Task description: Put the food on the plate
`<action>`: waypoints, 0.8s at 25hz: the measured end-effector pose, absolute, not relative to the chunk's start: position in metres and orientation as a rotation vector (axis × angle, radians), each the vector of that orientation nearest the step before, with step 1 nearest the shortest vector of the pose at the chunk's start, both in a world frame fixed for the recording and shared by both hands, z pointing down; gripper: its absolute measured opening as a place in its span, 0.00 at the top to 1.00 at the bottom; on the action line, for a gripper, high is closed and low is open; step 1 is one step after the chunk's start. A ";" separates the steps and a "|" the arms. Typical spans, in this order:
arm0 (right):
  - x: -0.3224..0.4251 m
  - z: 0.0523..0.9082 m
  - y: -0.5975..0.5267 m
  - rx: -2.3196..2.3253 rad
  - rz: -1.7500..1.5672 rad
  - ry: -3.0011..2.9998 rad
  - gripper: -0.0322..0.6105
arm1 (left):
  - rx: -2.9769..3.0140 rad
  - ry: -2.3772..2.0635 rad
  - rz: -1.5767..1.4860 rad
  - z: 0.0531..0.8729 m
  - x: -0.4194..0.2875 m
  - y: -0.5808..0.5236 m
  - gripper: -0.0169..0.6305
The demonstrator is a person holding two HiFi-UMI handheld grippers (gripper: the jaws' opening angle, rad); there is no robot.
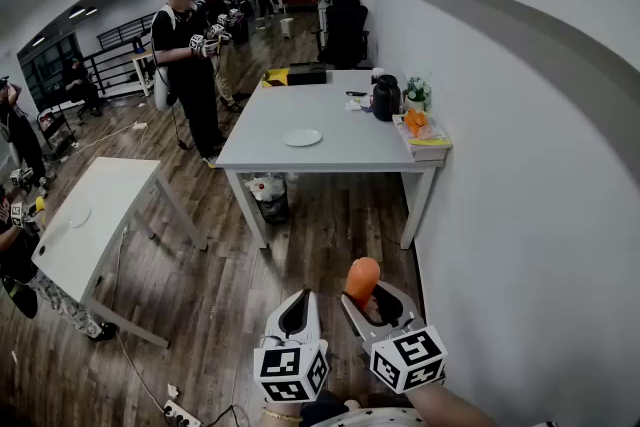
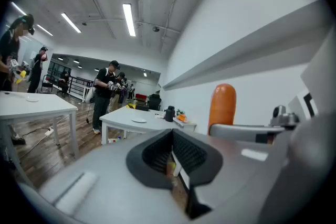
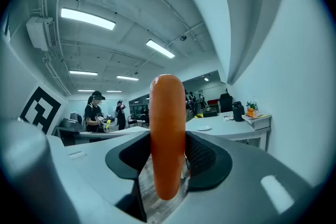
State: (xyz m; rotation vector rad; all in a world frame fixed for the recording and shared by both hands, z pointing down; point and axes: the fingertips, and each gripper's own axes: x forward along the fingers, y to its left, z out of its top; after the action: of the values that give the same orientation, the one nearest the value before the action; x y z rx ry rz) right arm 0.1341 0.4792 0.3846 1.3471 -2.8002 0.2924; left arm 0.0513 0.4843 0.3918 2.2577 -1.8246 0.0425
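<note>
An orange sausage (image 1: pixel 362 279) stands upright between the jaws of my right gripper (image 1: pixel 372 293), low in the head view and close to the white wall. In the right gripper view the sausage (image 3: pixel 167 139) fills the gap and the right gripper (image 3: pixel 167 165) is shut on it. My left gripper (image 1: pixel 298 307) hangs just left of it, shut and empty; the left gripper (image 2: pixel 172 157) shows its pads together, with the sausage (image 2: pixel 222 105) to its right. The white plate (image 1: pixel 302 137) lies far ahead on a grey table; the plate (image 2: pixel 139 120) (image 3: pixel 203 127) looks small in both gripper views.
The grey table (image 1: pixel 330 155) also bears a black kettle (image 1: pixel 386 98) and a box with orange things (image 1: pixel 420 130). A bin (image 1: pixel 270 197) stands under it. A white table (image 1: pixel 90 215) is at the left. People (image 1: pixel 187 50) stand beyond. A power strip (image 1: pixel 180 412) lies on the wood floor.
</note>
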 end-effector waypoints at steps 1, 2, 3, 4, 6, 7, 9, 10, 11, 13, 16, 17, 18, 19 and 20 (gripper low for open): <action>0.133 0.385 0.479 1.341 0.296 -2.798 0.63 | 2.248 -1.829 0.060 0.395 0.050 0.486 0.96; 0.132 0.385 0.479 1.334 0.302 -2.796 0.63 | 2.238 -1.834 0.078 0.398 0.048 0.487 0.96; 0.130 0.386 0.478 1.326 0.309 -2.797 0.63 | 2.229 -1.841 0.093 0.400 0.045 0.487 0.96; 0.127 0.386 0.476 1.317 0.318 -2.801 0.63 | 2.220 -1.848 0.104 0.403 0.041 0.486 0.96; 0.117 0.388 0.468 1.298 0.339 -2.817 0.63 | 2.201 -1.858 0.110 0.406 0.030 0.478 0.96; 0.112 0.390 0.463 1.290 0.350 -2.823 0.63 | 2.191 -1.863 0.107 0.409 0.024 0.472 0.96; 0.101 0.394 0.446 1.277 0.361 -2.829 0.63 | 2.177 -1.873 0.097 0.413 0.014 0.455 0.96; 0.096 0.396 0.436 1.271 0.358 -2.829 0.63 | 2.175 -1.878 0.091 0.413 0.009 0.445 0.96; 0.092 0.397 0.423 1.269 0.355 -2.828 0.63 | 2.179 -1.881 0.086 0.413 0.005 0.432 0.96; 0.083 0.398 0.395 1.277 0.346 -2.819 0.63 | 2.197 -1.884 0.086 0.413 -0.004 0.402 0.96; 0.068 0.399 0.346 1.301 0.324 -2.803 0.63 | 2.215 -1.886 0.080 0.414 -0.023 0.348 0.96; 0.061 0.399 0.329 1.307 0.316 -2.799 0.63 | 2.214 -1.878 0.066 0.414 -0.032 0.329 0.96; 0.053 0.399 0.312 1.315 0.312 -2.796 0.63 | 2.216 -1.867 0.052 0.413 -0.041 0.312 0.96; 0.045 0.398 0.296 1.326 0.314 -2.793 0.63 | 2.221 -1.855 0.044 0.411 -0.050 0.294 0.96; 0.037 0.396 0.279 1.340 0.321 -2.792 0.63 | 2.233 -1.846 0.045 0.409 -0.058 0.277 0.96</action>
State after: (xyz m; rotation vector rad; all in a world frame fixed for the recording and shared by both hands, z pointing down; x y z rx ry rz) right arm 0.0369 0.2794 0.3961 1.3398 -2.7923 0.3208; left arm -0.0581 0.2771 0.4089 2.2330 -1.8460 0.0448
